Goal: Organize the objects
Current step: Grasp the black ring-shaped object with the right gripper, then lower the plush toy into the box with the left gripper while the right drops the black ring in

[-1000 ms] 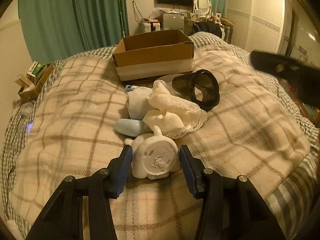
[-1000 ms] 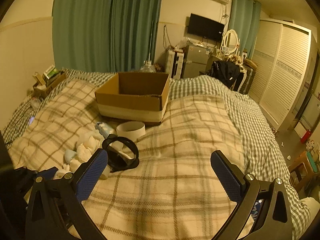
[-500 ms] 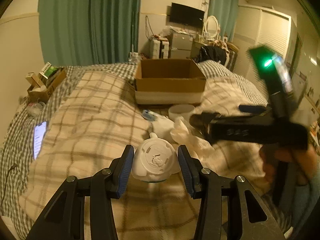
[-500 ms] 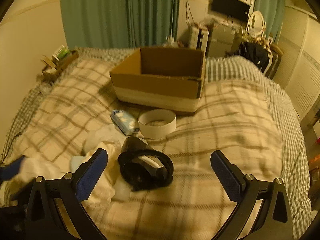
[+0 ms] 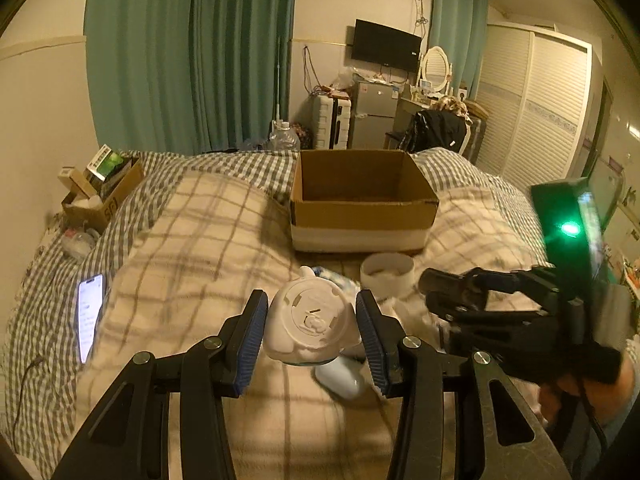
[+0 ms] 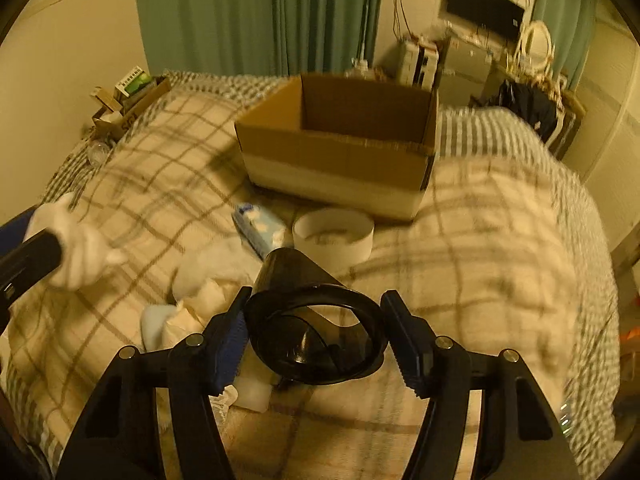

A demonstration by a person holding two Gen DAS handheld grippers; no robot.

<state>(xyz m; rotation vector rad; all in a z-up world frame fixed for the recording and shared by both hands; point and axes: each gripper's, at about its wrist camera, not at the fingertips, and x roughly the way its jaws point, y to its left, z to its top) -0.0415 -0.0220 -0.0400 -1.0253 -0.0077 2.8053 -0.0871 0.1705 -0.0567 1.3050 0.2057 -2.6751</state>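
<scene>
Cardboard box [image 5: 362, 216] interior bare; left gripper [image 5: 311, 330] clamps white figurine [image 5: 310, 326].

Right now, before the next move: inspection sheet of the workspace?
Surface: bed with plaid blanket, rumpled.
Job's things: open cardboard box, no contents visible; white ceramic figurine in the left gripper, base toward camera; black funnel-shaped nozzle between the right gripper fingers.
Clutter: white paper ring, tissue pack, white cloths, pale blue item, lit phone at the blanket edge.
Grippers: left shut on the figurine; right straddling the nozzle's wide rim, full contact unclear.
Cables: thin cable near the phone.
Surroundings: green curtains, wall TV, small box of items beside the bed.
</scene>
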